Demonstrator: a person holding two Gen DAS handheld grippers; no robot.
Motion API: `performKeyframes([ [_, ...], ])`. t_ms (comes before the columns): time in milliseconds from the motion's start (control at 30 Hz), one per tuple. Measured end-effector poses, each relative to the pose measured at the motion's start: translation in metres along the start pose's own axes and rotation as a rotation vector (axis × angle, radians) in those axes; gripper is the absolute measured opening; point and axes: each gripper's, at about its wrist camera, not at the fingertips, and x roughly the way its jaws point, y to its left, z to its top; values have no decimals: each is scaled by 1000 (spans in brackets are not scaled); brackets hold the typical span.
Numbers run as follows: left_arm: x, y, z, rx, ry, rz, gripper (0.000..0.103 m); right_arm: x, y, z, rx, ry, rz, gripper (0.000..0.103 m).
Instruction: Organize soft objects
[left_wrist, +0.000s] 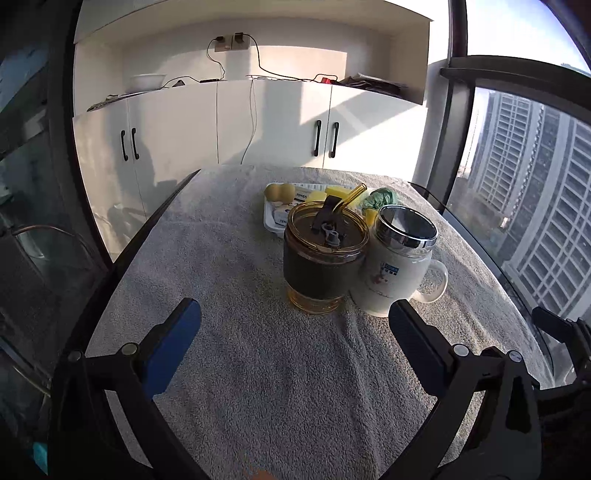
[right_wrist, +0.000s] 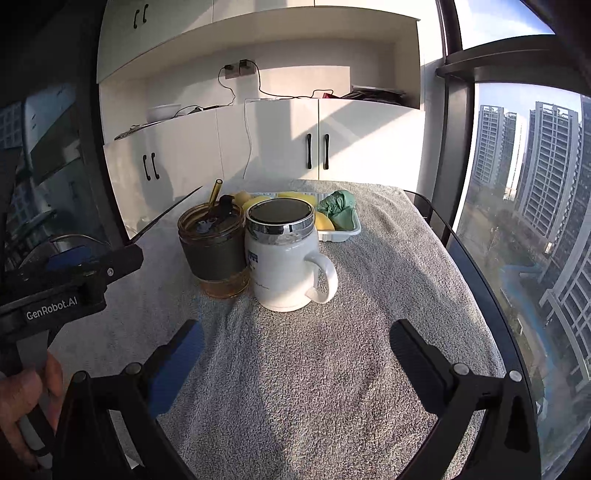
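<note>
While both sets of fingers stand spread wide w/ nothing between them, neither touches anything. The left gripper (left_wrist: 294, 328) hovers over bare grey towel (left_wrist: 258, 369); its blue-padded left finger (left_wrist: 173, 350) and dark right finger (left_wrist: 417, 343) sit well apart, the right fingertip just in front of the base of the white mug (left_wrist: 395, 273) in that view – contact can't be told. The right gripper (right_wrist: 295, 343) is likewise agape over the towel, blue pad (right_wrist: 177, 369) on one side, dark finger (right_wrist: 417, 362) on the other, the mug ahead and between them but clear of both.

Just beyond the fingers: the mug, w/ a chrome-rimmed dark lid and handle toward the window side, stands upright touching or nearly touching an amber glass tumbler (left_wrist: 325, 254) w/ dark sleeve, lid and an amber straw (left_wrist: 351, 199). Behind the two cups, at the far end of the towel, lies a white tray (right_wrist: 343, 232) holding the soft items – yellow sponge-like pieces (left_wrist: 340, 194), a pale rounded lump (left_wrist: 279, 192) and a green crumpled cloth-like piece (right_wrist: 338, 212) at the tray's window end. Partly hidden by the cups, so exact count unclear.

In the right wrist view the left gripper's body, marked GenRobot.AI, shows at the left edge w/ the person's hand (right_wrist: 26, 406) on its grip. Farther out: white cabinets (left_wrist: 221, 125) w/ black handles, a shelf w/ a bowl (left_wrist: 147, 81) and cables, and a big window (right_wrist: 535, 184) on the right showing tower blocks.
</note>
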Motion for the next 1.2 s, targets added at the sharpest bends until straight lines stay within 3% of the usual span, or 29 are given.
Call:
performKeyframes([
  [267,10,3,-6,-25,56,103,103,5,-1,-1,-8,27,-41,102],
  [500,9,-2,-7,-14,44,76,103,13,-6,2,4,44,-55,102],
  [733,11,-18,-9,64,33,143,103,16,-6,5,1,47,-67,102],
  [1200,21,-11,-7,28,70,94,103,22,-9,7,-4,66,-82,102],
])
